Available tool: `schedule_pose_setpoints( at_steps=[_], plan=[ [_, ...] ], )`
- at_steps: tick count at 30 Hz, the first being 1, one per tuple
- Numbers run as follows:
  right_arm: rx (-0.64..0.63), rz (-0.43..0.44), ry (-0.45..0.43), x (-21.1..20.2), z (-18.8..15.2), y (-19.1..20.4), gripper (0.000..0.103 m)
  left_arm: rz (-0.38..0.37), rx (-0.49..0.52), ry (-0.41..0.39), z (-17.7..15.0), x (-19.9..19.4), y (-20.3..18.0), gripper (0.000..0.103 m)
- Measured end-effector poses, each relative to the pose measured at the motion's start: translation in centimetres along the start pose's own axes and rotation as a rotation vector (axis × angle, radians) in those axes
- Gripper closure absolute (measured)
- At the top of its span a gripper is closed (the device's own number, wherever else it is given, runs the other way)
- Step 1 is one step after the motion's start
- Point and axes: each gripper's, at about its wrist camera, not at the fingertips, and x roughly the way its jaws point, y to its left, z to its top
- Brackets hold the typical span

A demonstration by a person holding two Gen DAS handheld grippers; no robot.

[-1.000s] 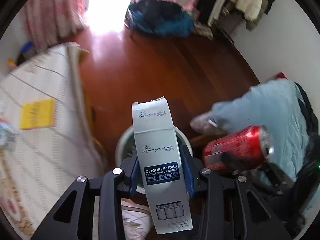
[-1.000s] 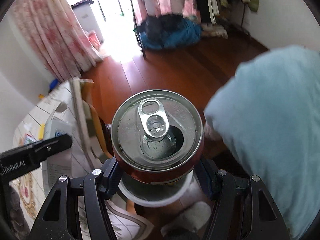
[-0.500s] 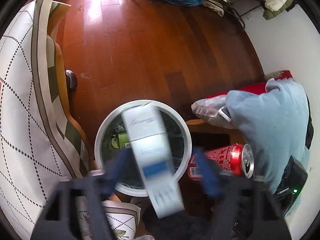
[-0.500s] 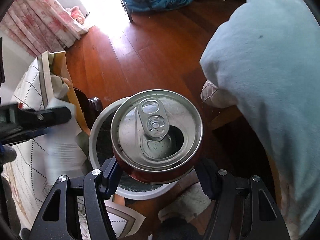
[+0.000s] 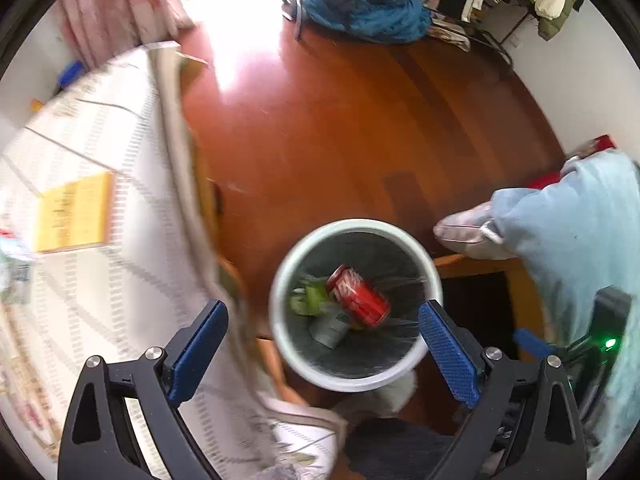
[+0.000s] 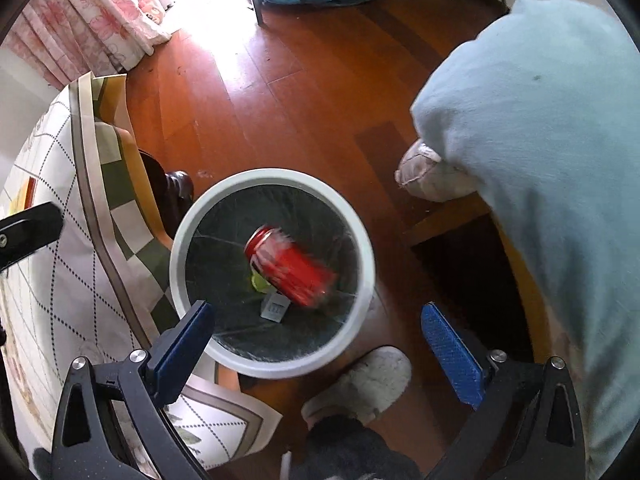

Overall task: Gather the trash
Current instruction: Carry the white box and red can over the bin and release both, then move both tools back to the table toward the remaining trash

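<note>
Now that both tools have let go, the can (image 6: pixel 289 265) and the box (image 5: pixel 329 327) that were clamped a second ago are down in the bin (image 6: pixel 224 188). Left tool (image 5: pixel 322 348) is wide apart with nothing between the blue pads (image 5: pixel 448 354), and it's the same for the right tool (image 6: pixel 316 356), hanging right over the bin. In the left view the can lies on its side on top of some green trash (image 5: pixel 308 299), with the box just beside it. In the right view it's blurred, so I'd guess it's barely settled. So this load looks done. A yellow pad (image 5: pixel 74 212) sits on the counter (image 5: pixel 132 264) to the left, but I can't tell if it's trash.
</note>
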Motion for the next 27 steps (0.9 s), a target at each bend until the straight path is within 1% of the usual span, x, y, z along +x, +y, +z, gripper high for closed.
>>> schedule_pose_setpoints(
  at_steps=[1, 6, 12, 16, 21, 25, 27],
  plan=[
    [0.0, -0.008, -0.003, -0.6, -0.3, 0.2, 0.0, 0.022, 0.014, -0.017, -0.6, -0.7, -0.1, 0.006],
    [0.009, -0.017, -0.042, -4.4, -1.7, 0.1, 0.0, 0.078, 0.047, -0.077, -3.2, -4.0, 0.1, 0.006],
    [0.007, -0.021, -0.117, -9.8, -4.0, 0.5, 0.0, 0.095, 0.063, -0.131, -6.1, -7.7, 0.2, 0.006],
    [0.007, -0.013, -0.152, -12.9, -5.8, 0.8, 0.0, 0.094, 0.071, -0.167, -7.5, -10.4, 0.1, 0.006],
    [-0.002, -0.003, -0.208, -17.2, -8.2, 1.5, 0.0, 0.089, 0.085, -0.232, -9.3, -14.4, 0.3, 0.006],
    [-0.002, 0.02, -0.233, -19.7, -9.7, 2.1, 0.0, 0.08, 0.072, -0.261, -10.4, -16.5, 1.3, 0.006],
    [-0.006, 0.037, -0.243, -21.0, -10.1, 2.7, 0.0, 0.079, 0.042, -0.271, -10.6, -17.5, 2.7, 0.006]
  ],
)
